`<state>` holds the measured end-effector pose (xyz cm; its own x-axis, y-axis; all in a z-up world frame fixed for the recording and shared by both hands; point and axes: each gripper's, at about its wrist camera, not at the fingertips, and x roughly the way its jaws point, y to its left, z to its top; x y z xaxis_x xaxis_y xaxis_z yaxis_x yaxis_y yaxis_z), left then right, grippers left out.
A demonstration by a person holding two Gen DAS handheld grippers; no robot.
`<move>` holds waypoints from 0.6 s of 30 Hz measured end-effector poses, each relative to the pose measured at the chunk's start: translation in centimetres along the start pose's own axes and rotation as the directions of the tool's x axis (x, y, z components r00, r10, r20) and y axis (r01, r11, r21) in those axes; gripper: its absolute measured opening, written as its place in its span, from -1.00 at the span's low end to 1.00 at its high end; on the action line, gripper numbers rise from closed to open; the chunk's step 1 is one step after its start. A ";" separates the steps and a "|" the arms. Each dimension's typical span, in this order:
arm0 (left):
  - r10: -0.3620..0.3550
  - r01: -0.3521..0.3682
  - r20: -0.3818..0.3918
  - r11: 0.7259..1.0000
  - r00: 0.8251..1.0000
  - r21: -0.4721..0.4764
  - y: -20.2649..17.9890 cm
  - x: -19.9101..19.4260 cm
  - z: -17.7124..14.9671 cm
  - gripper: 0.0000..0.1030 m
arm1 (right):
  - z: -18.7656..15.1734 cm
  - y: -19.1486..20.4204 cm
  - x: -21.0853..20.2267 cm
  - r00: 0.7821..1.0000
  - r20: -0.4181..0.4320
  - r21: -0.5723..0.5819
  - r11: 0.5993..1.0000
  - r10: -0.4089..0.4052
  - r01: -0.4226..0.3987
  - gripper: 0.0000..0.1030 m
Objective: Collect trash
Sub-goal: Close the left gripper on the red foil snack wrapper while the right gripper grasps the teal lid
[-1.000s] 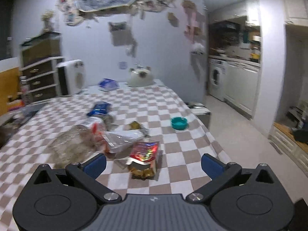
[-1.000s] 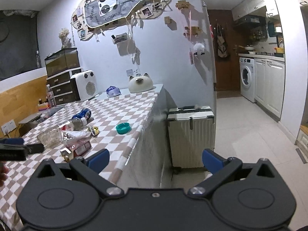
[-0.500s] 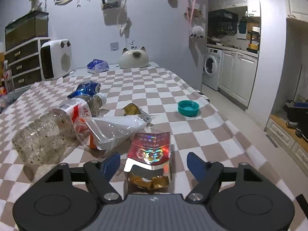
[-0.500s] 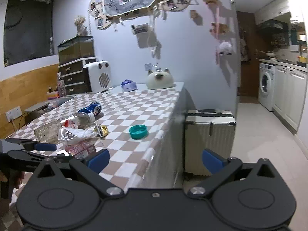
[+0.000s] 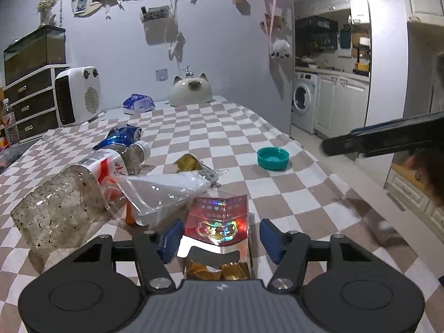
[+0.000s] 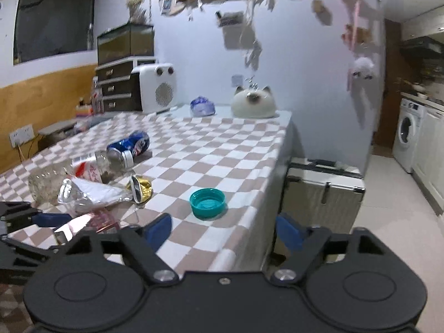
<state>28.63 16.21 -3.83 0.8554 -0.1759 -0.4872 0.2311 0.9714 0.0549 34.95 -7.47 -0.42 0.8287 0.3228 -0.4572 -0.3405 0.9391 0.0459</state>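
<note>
Checkered bench (image 5: 277, 194) under a lilac wall. Left gripper (image 5: 219, 240) has just been closing, its blue pads either side of a red holographic wrapper (image 5: 219, 219); contact unclear. At 10 o'clock, crowding it: a crushed clear bottle (image 5: 163, 191) and grimy bottle (image 5: 63, 202). Teal cap (image 6: 207, 199) lies at 12 o'clock of the right gripper (image 6: 223, 229), also closing, nothing between its pads.

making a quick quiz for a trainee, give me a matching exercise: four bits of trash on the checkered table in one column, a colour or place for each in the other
Things:
1. bottle cap
2. crushed can
3. foil packet
4. gold wrapper

Descriptions:
A. red, between the left claw's fingers
B. teal, alone near the table edge
C. blue, furthest back
D. crumpled, by the clear bag's tip

Pairs: 1-B, 2-C, 3-A, 4-D
</note>
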 end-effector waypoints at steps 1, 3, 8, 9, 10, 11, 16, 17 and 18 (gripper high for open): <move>0.004 -0.004 0.001 1.000 1.000 -0.008 0.1 0.0 0.0 0.15 | 0.2 0.1 0.9 1.000 -0.007 -0.004 1.000 0.004 -0.004 0.53; 0.006 -0.006 -0.006 1.000 1.000 -0.023 0.3 0.1 0.0 0.10 | 0.4 0.3 2.3 1.000 -0.015 -0.014 1.000 0.017 -0.017 0.51; 0.014 -0.014 -0.010 1.000 1.000 -0.004 0.0 0.2 0.0 0.05 | 1.1 1.3 5.9 0.999 -0.024 -0.050 0.998 0.043 -0.044 0.46; 0.017 -0.017 -0.009 1.000 1.000 0.003 -0.1 0.2 0.0 0.05 | 1.2 1.5 6.7 0.998 -0.032 -0.058 0.997 0.046 -0.048 0.46; 0.020 -0.019 -0.009 1.000 1.000 0.009 -0.2 0.2 0.0 0.04 | 1.3 1.7 7.4 0.998 -0.041 -0.065 0.997 0.044 -0.047 0.46; 0.022 -0.021 -0.011 1.000 1.000 0.012 -0.3 0.2 0.0 0.04 | 1.5 1.8 8.1 0.998 -0.051 -0.071 0.996 0.043 -0.047 0.46; 0.016 -0.016 -0.024 1.000 1.000 0.007 -0.2 0.4 0.0 0.04 | 1.9 2.2 11.4 0.993 -0.118 -0.088 0.996 0.023 -0.034 0.40; 0.015 -0.015 -0.026 1.000 1.000 0.005 -0.2 0.4 0.0 0.04 | 1.9 2.2 11.9 0.992 -0.126 -0.086 0.996 0.024 -0.035 0.34; 0.014 -0.014 -0.027 1.000 1.000 0.003 -0.1 0.5 0.0 0.04 | 1.9 2.2 12.4 0.990 -0.135 -0.084 0.996 0.025 -0.036 0.18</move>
<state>28.99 16.02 -4.08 0.8457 -0.1579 -0.5097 0.2204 0.9733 0.0641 45.28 -1.17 -4.26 0.7523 0.3269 -0.5719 -0.4062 0.9137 -0.0120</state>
